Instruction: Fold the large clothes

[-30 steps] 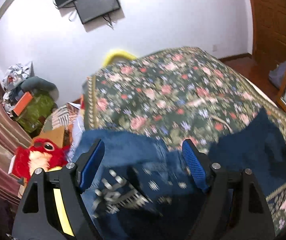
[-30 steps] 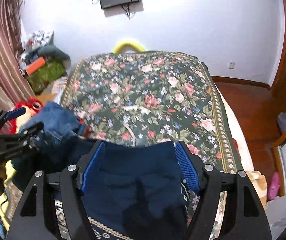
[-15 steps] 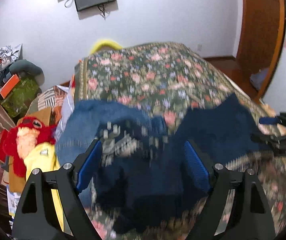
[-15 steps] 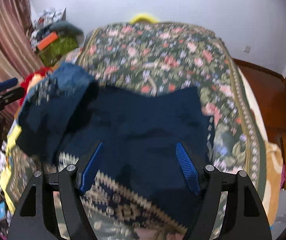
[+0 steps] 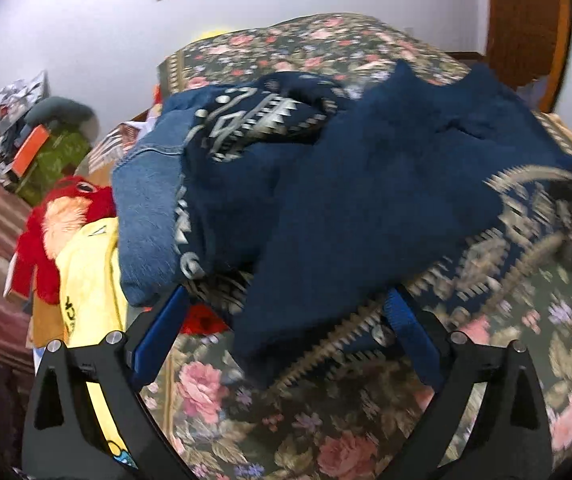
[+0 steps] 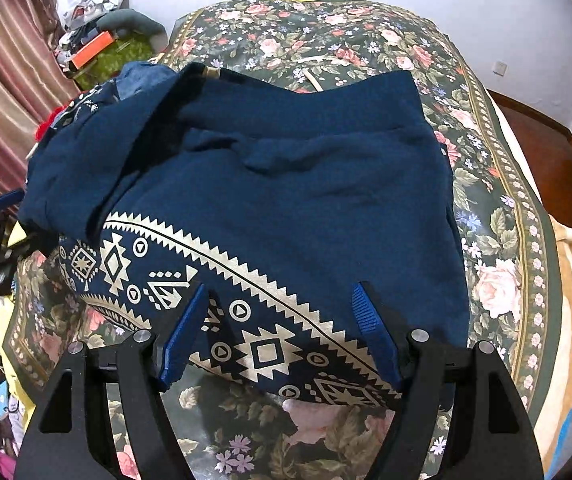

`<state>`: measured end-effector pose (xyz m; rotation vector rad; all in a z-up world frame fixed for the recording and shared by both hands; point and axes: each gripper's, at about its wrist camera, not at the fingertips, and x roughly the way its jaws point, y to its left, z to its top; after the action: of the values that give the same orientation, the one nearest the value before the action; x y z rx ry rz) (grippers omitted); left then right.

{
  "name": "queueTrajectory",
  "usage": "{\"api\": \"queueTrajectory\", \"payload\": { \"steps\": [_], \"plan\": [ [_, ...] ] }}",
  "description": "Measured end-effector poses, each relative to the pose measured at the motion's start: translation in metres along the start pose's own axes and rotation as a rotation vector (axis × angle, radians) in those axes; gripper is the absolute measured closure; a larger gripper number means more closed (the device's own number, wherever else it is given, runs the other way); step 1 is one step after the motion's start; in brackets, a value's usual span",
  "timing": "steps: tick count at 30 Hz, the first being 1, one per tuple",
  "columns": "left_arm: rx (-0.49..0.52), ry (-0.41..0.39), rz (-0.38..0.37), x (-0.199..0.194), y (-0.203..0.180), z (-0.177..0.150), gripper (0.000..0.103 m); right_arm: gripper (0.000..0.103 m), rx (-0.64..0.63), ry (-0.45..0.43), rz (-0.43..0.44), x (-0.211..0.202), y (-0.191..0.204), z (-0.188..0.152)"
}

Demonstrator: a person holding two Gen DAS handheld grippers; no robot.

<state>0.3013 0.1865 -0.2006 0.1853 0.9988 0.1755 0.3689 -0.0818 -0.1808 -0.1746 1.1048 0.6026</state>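
A navy garment (image 6: 286,184) is spread across the frame's middle on the flowered bedspread (image 6: 498,216). Both the left gripper (image 5: 286,320) and right gripper (image 6: 281,312) are held wide, gripping nothing.

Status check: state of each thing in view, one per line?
navy patterned garment: on the bed, partly folded, left side bunched
denim garment: crumpled at the bed's left edge
left gripper: jaws open, holding nothing
right gripper: jaws open, holding nothing
floral bedspread: spread flat
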Motion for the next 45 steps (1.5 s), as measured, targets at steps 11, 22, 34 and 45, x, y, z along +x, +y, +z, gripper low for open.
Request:
{"api": "queueTrajectory", "payload": {
  "steps": [11, 22, 34, 45],
  "plan": [
    [-0.135, -0.078, 0.038, -0.005, 0.073, 0.069, 0.005, 0.032, -0.034, 0.019, -0.042, 0.008, 0.004, -0.001],
    [-0.39, -0.038, 0.118, 0.003, 0.147, 0.066, 0.005, 0.025, 0.007, 0.01, -0.027, 0.008, -0.005, -0.002],
    [-0.194, -0.158, -0.047, -0.05, 0.063, 0.045, 0.005, 0.025, 0.081, -0.039, 0.047, -0.003, 0.0, 0.009],
    [-0.286, -0.147, -0.083, -0.037, 0.016, -0.046, 0.004, 0.025, 0.022, -0.024, 0.0, -0.003, 0.013, -0.004]
  ]
}}
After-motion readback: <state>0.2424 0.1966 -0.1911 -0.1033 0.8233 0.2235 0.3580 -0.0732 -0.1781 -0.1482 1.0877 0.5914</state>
